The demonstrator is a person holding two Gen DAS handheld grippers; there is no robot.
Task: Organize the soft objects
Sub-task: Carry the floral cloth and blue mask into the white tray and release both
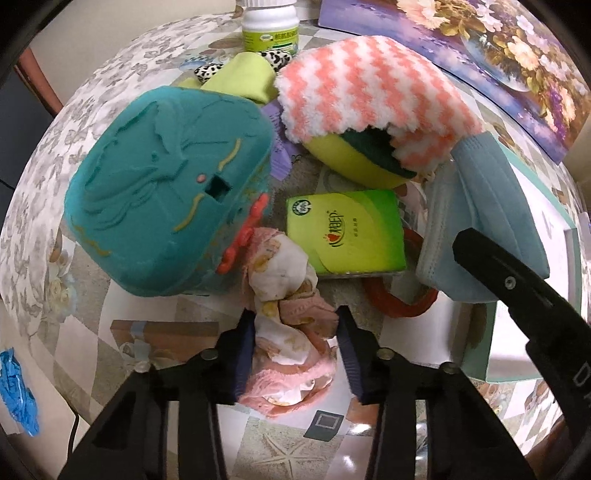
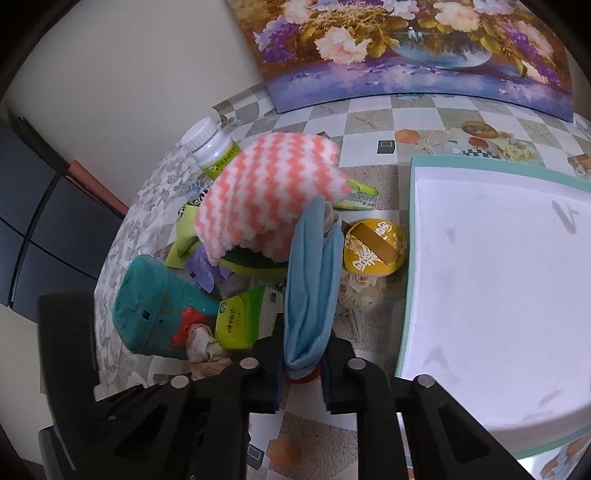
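Two tongs work over the cluttered desk: the left tongs (image 1: 295, 332) have their jaws pressed against both sides of a crumpled pink and white printed cloth (image 1: 291, 314) that lies on the desk near its front edge, and the right tongs (image 2: 301, 363) are clamped on a folded stack of pale blue disposable face masks (image 2: 312, 288), which stands upright between the jaws. Touching the crumpled cloth on its far left is a teal flocked box with an embossed lid and a red clasp (image 1: 166, 188); just beyond the cloth lies a green tissue pack (image 1: 347, 230), partly over a red ring (image 1: 399, 299). Farther back, a fluffy orange and white zigzag cloth (image 1: 369, 88) drapes over a yellow and dark green sponge (image 1: 354, 155). Near the rear edge stand a white bottle with a green label (image 1: 269, 27) and a folded lime cloth (image 1: 243, 75). Beside the masks on the right sits a round yellow tin (image 2: 375, 247), and past it a shallow white tray with a mint rim (image 2: 498, 295) fills the right side of the desk. A floral painting (image 2: 406, 48) leans at the back edge.
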